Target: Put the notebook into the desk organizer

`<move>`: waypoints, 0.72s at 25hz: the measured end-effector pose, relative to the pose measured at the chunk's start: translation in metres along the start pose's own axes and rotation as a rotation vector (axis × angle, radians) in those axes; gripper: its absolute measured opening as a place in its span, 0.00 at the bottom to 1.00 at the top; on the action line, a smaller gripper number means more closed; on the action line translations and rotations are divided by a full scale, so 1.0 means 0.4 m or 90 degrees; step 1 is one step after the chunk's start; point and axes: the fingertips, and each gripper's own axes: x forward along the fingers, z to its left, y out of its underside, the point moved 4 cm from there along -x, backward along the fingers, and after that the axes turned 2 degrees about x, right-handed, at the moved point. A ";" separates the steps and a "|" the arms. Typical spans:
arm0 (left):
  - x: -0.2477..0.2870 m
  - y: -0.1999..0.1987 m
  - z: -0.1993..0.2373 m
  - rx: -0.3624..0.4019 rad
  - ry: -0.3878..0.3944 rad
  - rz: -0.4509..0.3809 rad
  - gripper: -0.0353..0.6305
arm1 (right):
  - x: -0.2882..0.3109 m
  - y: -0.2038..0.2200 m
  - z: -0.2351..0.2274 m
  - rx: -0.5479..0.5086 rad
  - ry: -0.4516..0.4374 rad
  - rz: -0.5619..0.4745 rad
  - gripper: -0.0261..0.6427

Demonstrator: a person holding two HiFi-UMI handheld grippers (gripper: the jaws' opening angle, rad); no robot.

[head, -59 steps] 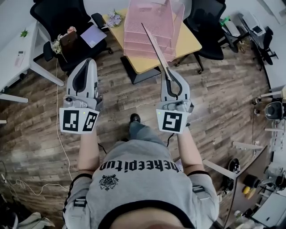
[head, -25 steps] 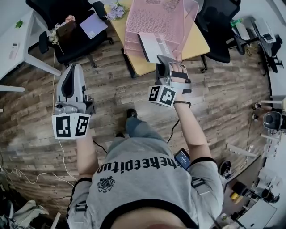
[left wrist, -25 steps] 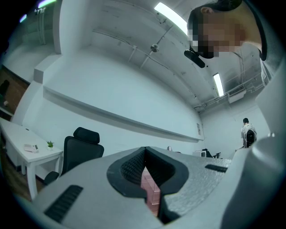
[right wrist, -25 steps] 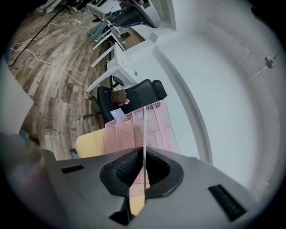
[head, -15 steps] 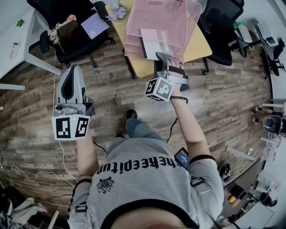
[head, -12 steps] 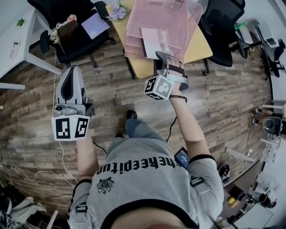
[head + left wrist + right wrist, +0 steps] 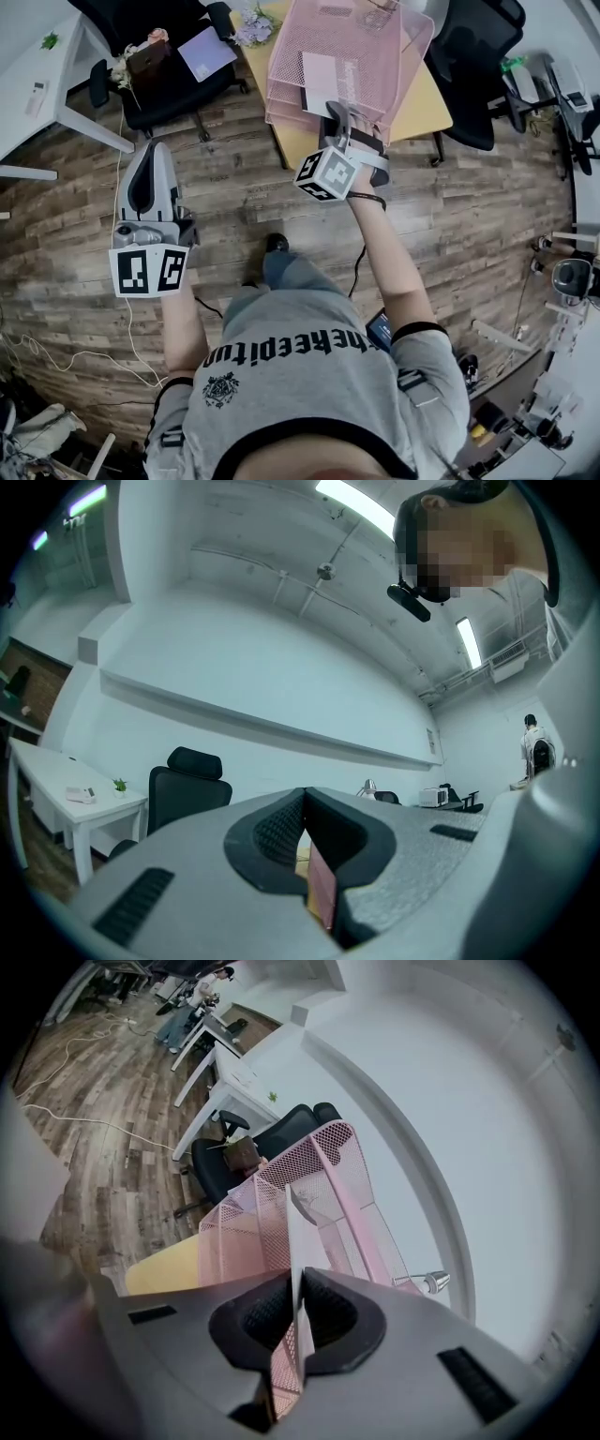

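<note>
The notebook (image 7: 320, 82), thin with a pale cover, lies tilted in a tier of the pink mesh desk organizer (image 7: 370, 42) on the yellow table (image 7: 417, 105). My right gripper (image 7: 335, 111) is shut on the notebook's near edge at the organizer's front. In the right gripper view the notebook (image 7: 294, 1232) stands edge-on between the pads, and the organizer (image 7: 246, 1224) lies just beyond. My left gripper (image 7: 155, 150) hangs over the wooden floor at the left, apart from the table. In the left gripper view that gripper (image 7: 303, 799) has its jaws closed with nothing between them.
A black chair (image 7: 159, 80) left of the table carries a lilac notebook (image 7: 208, 53) and a brown bag. Flowers (image 7: 249, 26) lie at the table's far left corner. Another black chair (image 7: 473, 66) stands right of it. A white desk (image 7: 42, 89) is far left.
My right gripper has moved forward toward the organizer, carrying the notebook deeper into the pink tier. The left gripper has stayed where it was.
</note>
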 end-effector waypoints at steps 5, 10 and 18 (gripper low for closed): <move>0.002 0.000 0.000 0.005 -0.007 0.002 0.06 | 0.024 0.001 -0.002 0.020 -0.008 0.009 0.06; 0.006 0.003 -0.004 0.007 -0.008 0.004 0.06 | 0.039 -0.001 -0.002 0.063 -0.031 0.009 0.06; 0.015 0.009 -0.008 0.007 -0.007 0.006 0.06 | 0.040 -0.012 0.003 0.159 -0.098 -0.009 0.08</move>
